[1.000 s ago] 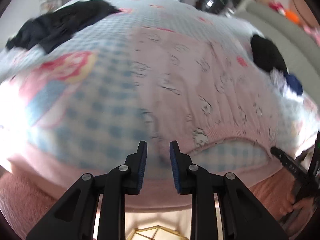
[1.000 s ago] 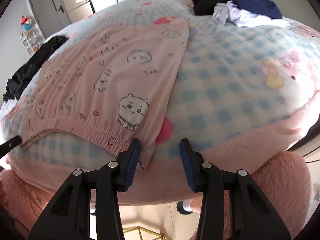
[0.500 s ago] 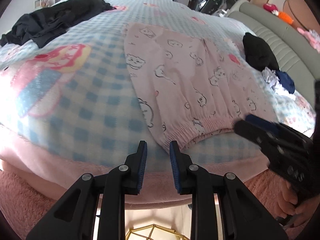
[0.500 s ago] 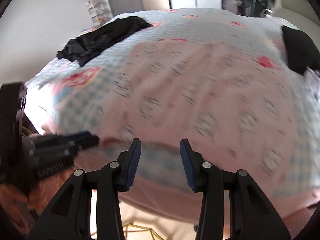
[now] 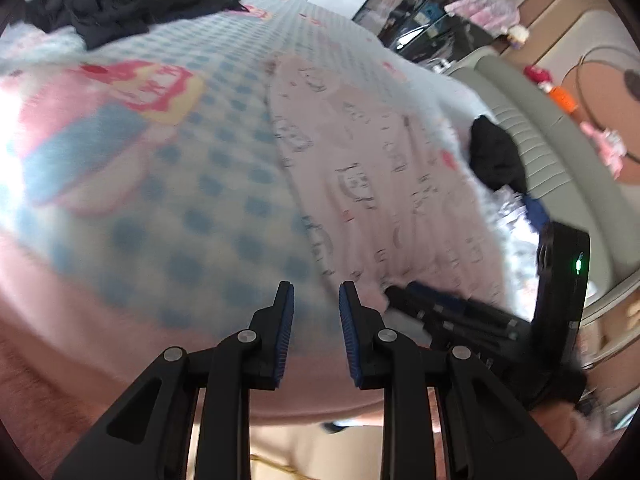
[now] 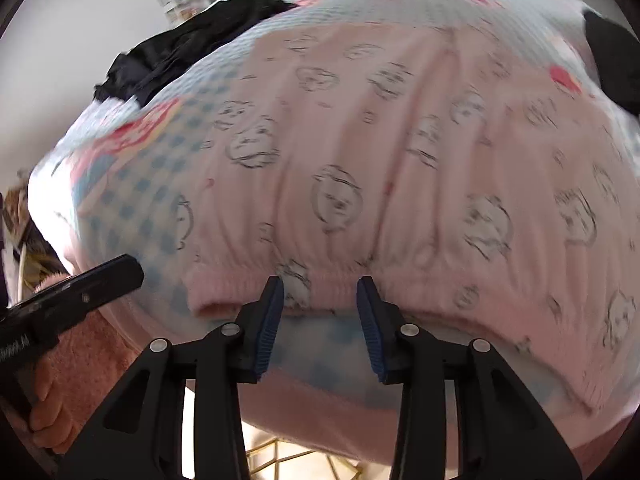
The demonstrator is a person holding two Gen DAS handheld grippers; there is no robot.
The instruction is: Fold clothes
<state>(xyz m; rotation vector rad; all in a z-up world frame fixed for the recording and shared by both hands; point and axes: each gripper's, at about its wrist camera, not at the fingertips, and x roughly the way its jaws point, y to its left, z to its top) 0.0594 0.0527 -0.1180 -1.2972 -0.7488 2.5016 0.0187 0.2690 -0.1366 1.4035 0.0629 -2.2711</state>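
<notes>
Right gripper [image 6: 320, 296] agape at pink pajamas [image 6: 400, 152] waistband — left gripper [image 5: 316, 304] beside.

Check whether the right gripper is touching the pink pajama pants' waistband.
Cannot tell. In the right wrist view the open right gripper has its fingertips overlapping the pink pajama pants at the waistband, but blur hides any contact or gap.

Pink pyjama trousers [image 6: 400, 152] with cartoon-face print lay spread flat on the checked bed cover [image 6: 144, 196], elastic waistband [image 6: 320, 292] at the near edge, legs extending away.
</notes>
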